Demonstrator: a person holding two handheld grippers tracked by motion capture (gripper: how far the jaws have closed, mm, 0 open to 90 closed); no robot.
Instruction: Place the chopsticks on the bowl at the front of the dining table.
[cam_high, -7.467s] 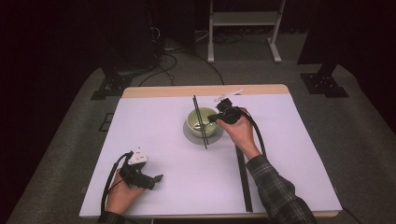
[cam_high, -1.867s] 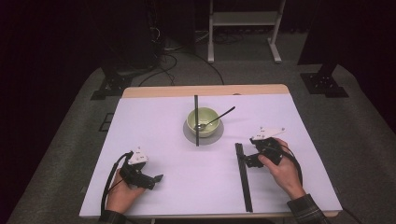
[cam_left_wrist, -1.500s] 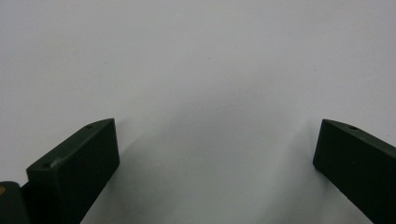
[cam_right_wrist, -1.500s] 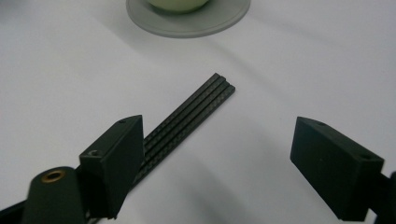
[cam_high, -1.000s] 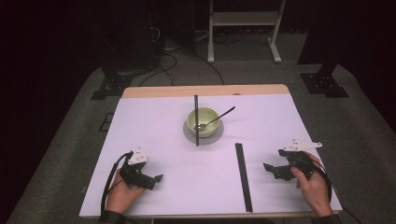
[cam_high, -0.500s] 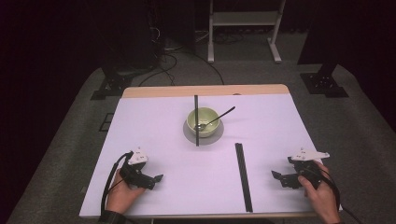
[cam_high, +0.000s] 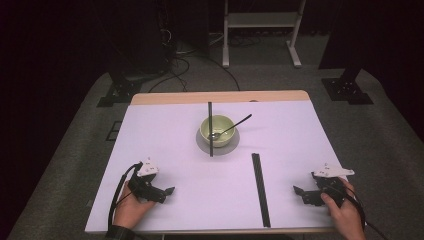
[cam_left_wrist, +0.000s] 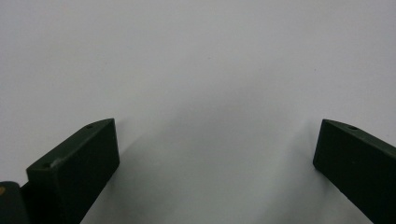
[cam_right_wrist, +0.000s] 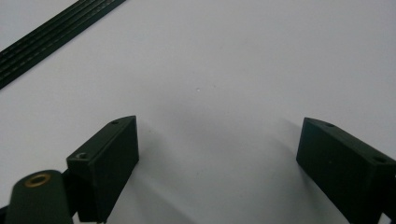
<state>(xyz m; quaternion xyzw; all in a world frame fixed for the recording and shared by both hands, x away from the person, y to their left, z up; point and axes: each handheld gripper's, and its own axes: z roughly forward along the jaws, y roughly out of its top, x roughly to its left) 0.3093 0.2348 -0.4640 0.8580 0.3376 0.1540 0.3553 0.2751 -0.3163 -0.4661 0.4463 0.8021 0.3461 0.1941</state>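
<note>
A pale green ceramic bowl (cam_high: 217, 130) stands upright on a round grey saucer (cam_high: 229, 144) near the middle of the white bench (cam_high: 165, 130), a dark metal spoon (cam_high: 232, 126) resting inside, its handle angled over the rim toward the far right. A thin black strip (cam_high: 210, 128) crosses the bowl's left side; a wider ridged black strip (cam_high: 260, 188) lies flat nearer the front edge.

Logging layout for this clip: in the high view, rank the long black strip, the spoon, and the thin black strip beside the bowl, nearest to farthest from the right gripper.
From the right gripper:
1. Long black strip, just to its left.
2. Spoon, in the bowl, mid-table.
3. Thin black strip, at the bowl's far side.
</note>
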